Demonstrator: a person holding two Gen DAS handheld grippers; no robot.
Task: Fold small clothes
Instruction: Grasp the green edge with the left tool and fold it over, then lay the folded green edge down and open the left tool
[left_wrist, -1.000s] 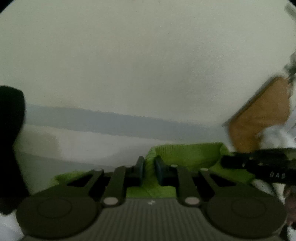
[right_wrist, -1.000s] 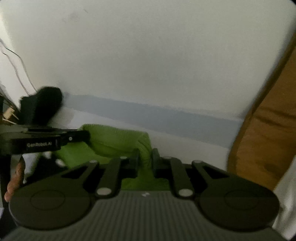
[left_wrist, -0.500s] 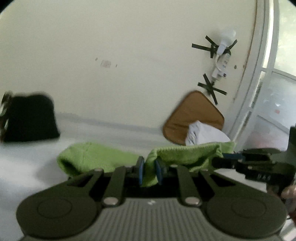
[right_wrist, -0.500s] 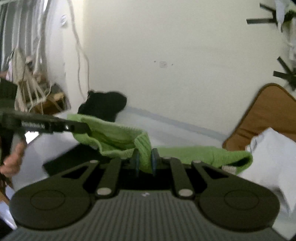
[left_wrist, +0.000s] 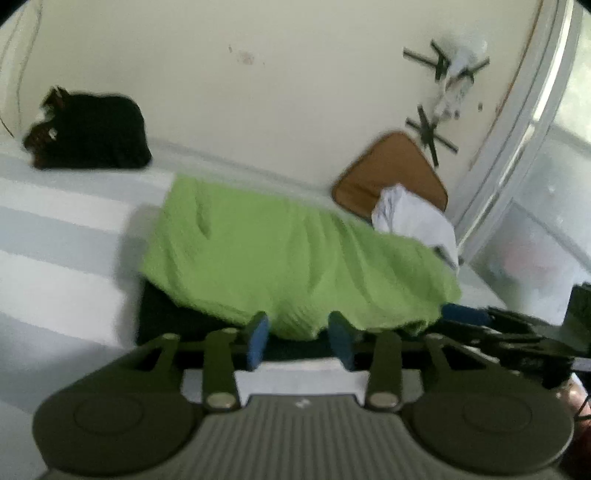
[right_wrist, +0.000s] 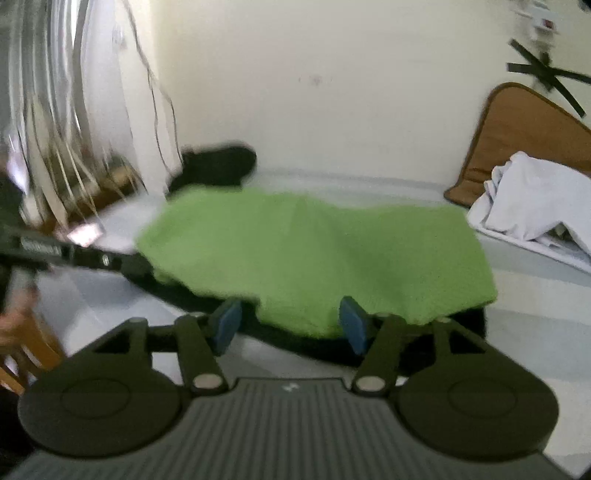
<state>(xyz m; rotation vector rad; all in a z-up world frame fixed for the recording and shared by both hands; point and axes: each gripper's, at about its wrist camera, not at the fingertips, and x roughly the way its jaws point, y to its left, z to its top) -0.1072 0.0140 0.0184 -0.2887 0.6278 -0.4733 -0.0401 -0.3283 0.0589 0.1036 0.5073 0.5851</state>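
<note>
Now both let go: left gripper (left_wrist: 298, 338) and right gripper (right_wrist: 290, 325) jaws opening, green cloth (left_wrist: 280, 258) edge loose between them, laid flat over dark mat (right_wrist: 207, 301) for folding.

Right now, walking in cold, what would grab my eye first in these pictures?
The bright green cloth spread across the striped white bed in the middle; its near edge sags between the blue pads of the left tongs and the right tongs, both opening. Next, the black bundle against the wall at far left, and the crumpled white garment leaning on a brown cushion at far right.
</note>
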